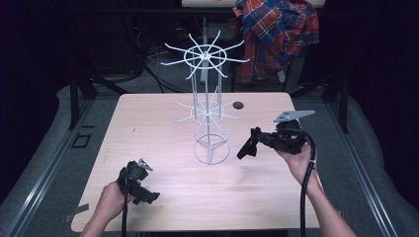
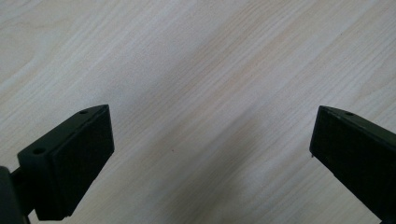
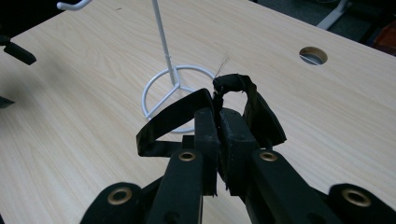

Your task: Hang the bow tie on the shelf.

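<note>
High view, right hand-held gripper (image 1: pixel 254 140) clamped on black strap (image 1: pixel 247 146) (trailing leftward, toward wire rack (image 1: pixel 207 111)), left hand-held gripper (image 1: pixel 143 190) agape, empty.

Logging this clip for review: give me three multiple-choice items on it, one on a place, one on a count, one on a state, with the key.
1. Where does the white wire rack stand?
A. mid-table, toward the far edge
B. at the near left corner
C. on the floor

2. How many rings of hooks does the rack carry?
A. one
B. two
C. four

3. What is the right gripper doing?
A. gaping open over bare wood
B. shut on the black ribbon bow
C. shut on the rack's pole

Key: 1 A, its ring base sits mid-table; 2 B, an upper and a lower ring show; 3 B, loops of the bow stick out either side of the closed fingers.
</note>
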